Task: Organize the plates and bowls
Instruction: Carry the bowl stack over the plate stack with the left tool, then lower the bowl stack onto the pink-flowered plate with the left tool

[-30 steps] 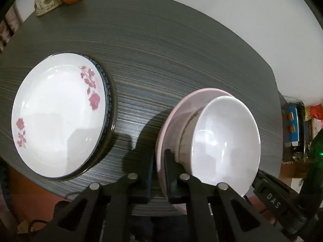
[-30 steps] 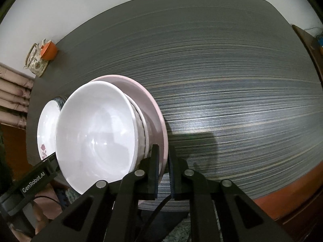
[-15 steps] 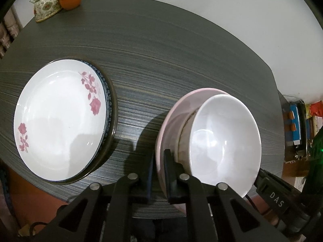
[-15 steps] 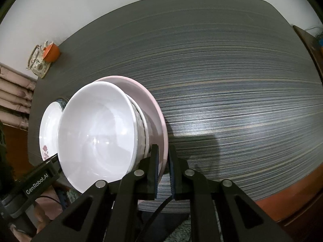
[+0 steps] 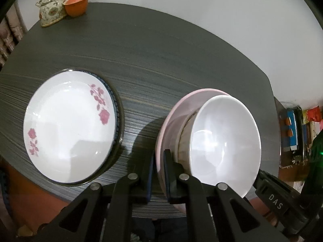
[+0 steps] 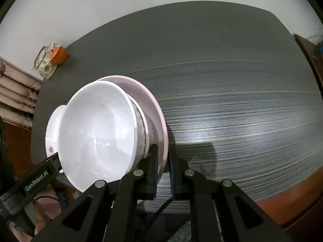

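Left wrist view: left tool (image 5: 159,173), angled steeply down, clamps the pink plate (image 5: 173,121); right tool (image 6: 162,169) pinches its opposite rim. Only this view shows the floral plate (image 5: 68,127) whole.

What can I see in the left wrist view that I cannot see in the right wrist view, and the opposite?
Only the left wrist view shows the flowered plate whole, lying on a dark-rimmed plate, and the clutter beyond the table's right edge. Only the right wrist view shows the wide bare part of the table to the right. Both show the pink plate carrying the white bowl, each gripper, left gripper and right gripper, shut on its rim, plus the teapot and orange cup.
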A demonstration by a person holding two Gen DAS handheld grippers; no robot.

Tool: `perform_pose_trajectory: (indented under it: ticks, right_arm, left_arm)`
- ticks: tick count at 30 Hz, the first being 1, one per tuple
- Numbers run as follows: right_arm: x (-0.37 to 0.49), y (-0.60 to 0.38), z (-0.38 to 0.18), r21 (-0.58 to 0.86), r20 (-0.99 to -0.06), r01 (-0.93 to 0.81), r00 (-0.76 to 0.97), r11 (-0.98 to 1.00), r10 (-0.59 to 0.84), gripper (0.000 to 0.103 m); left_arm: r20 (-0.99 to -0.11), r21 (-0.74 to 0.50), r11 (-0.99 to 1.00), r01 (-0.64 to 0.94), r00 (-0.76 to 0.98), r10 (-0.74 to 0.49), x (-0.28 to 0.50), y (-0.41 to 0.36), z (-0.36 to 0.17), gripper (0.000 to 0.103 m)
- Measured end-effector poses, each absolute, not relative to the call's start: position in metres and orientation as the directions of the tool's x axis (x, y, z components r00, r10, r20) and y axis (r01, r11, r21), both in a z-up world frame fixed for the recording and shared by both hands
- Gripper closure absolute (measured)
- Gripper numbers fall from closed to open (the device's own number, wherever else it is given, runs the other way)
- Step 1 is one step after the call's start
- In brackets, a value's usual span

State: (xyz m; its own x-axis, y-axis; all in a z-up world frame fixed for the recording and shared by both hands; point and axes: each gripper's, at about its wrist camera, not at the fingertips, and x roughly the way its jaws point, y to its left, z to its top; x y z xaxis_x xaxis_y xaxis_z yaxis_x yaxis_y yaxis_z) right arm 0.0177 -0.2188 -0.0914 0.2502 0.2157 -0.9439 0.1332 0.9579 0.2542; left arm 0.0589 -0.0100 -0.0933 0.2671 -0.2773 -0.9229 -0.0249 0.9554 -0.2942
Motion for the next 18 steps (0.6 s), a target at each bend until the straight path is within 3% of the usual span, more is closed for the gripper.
perform_pose_trajectory:
  ticks: [18]
  right_arm:
    - [0.047,-0.132,-0.048,0.276,-0.925,-0.036,0.263,0.961,0.275,0.091]
  left_arm:
    - [-0.913,-0.248,0.958,-0.146,0.367,-0.180,0.052,0.071,-0.046,0.096]
